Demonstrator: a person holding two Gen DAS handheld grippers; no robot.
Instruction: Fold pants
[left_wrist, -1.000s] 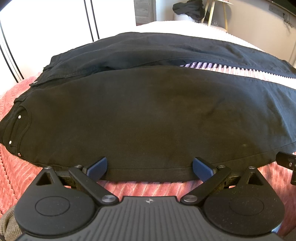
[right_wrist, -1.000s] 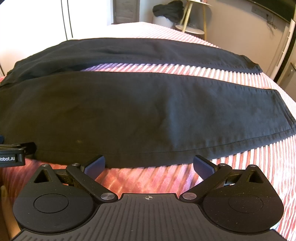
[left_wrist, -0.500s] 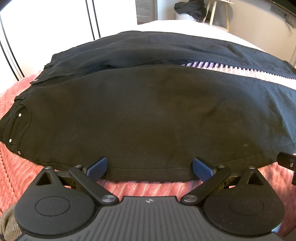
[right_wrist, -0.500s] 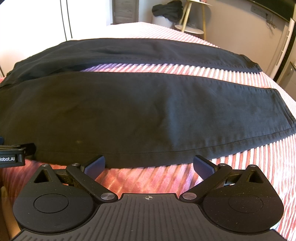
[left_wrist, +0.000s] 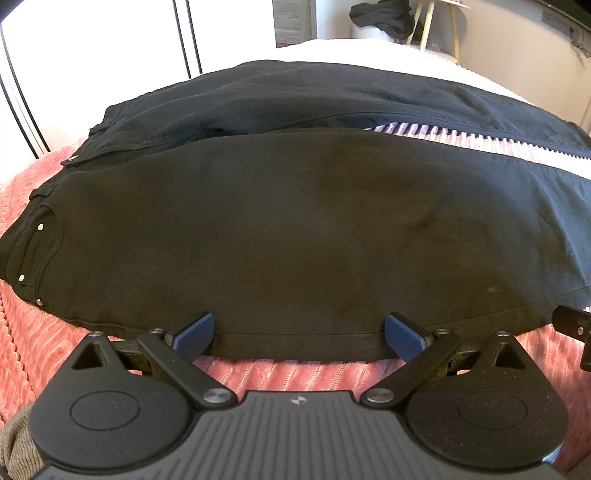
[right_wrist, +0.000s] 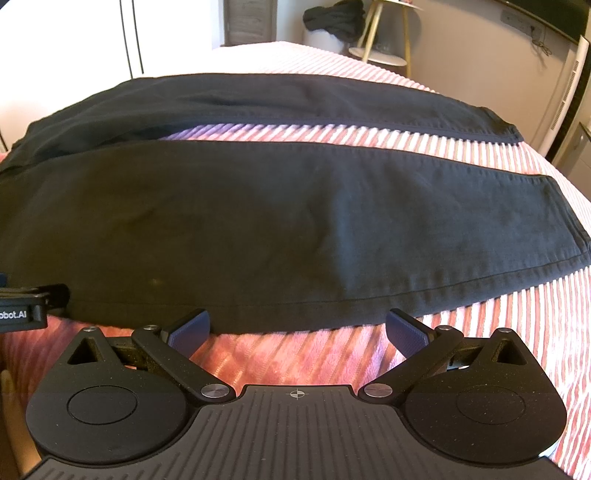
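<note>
Black pants (left_wrist: 295, 229) flat on pink bedspread (right_wrist: 295, 354); left tool (left_wrist: 299, 332), right tool (right_wrist: 297, 330) spread wide, level at near hem.

A pink ribbed chenille bedspread (right_wrist: 517, 325) covers the bed, its ridges catching bright light near the far edge, where the cover washes out almost to white (left_wrist: 369, 48). Beyond the bed's far-left corner stand white wardrobe doors with thin black frame lines (left_wrist: 184, 37). Past the far edge, a grey panelled door (right_wrist: 251, 22) sits between the doors and a plain beige wall (right_wrist: 461, 44). Against that wall stands a small round side table with slim gold legs (right_wrist: 384, 40), and a heap of dark clothing (right_wrist: 332, 16) lies just beside it. A white wall socket strip (right_wrist: 521, 18) is mounted high near the far-right corner.
</note>
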